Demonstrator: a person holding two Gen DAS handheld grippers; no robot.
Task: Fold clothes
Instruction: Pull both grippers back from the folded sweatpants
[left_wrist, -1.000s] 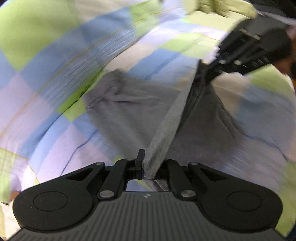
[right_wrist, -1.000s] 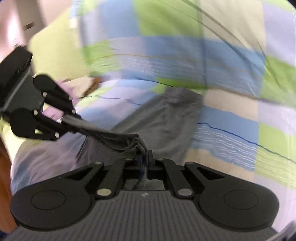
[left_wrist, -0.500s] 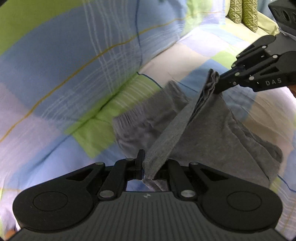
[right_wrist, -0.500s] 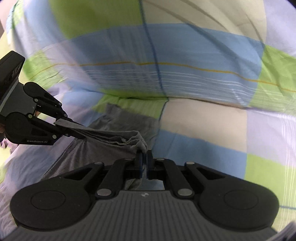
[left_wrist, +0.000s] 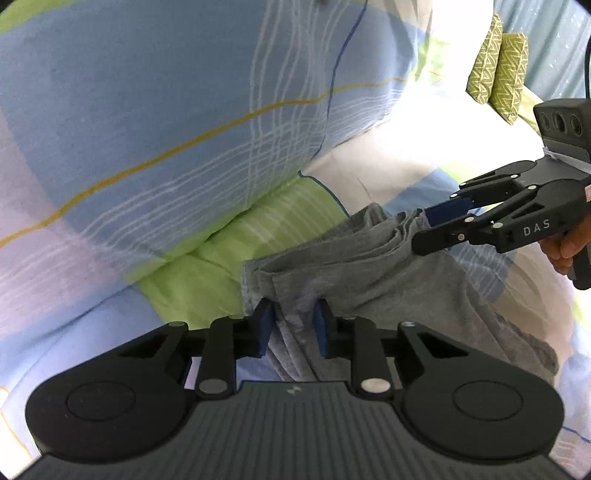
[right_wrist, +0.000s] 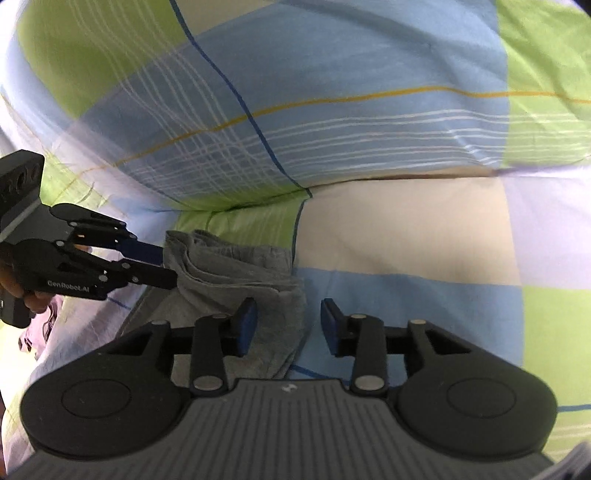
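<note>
A grey garment (left_wrist: 369, 280) (right_wrist: 236, 266) lies folded over on the checked bedsheet (left_wrist: 207, 280). My left gripper (left_wrist: 293, 321) sits low over its near left corner. A bunched fold lies loosely between the blue pads, and the jaws are closing. My right gripper (right_wrist: 288, 325) is at the other end of the folded edge, its jaws opening. The cloth's edge lies by the left pad and nothing is pinched. Each gripper shows in the other's view: the right gripper (left_wrist: 421, 230) and the left gripper (right_wrist: 168, 267) both have their tips at the fold.
A large checked pillow or duvet (left_wrist: 184, 110) (right_wrist: 332, 92) bulges just behind the garment. Two green patterned cushions (left_wrist: 495, 66) stand far back on the right. A person's hand (left_wrist: 565, 247) (right_wrist: 33, 295) holds each gripper's handle. A purple cloth (right_wrist: 37, 325) lies at the left edge.
Both grippers came down toward the bed with the grey edge stretched between them. Their jaws, shut on it before, now stand apart, and the fold lies slack on the garment.
</note>
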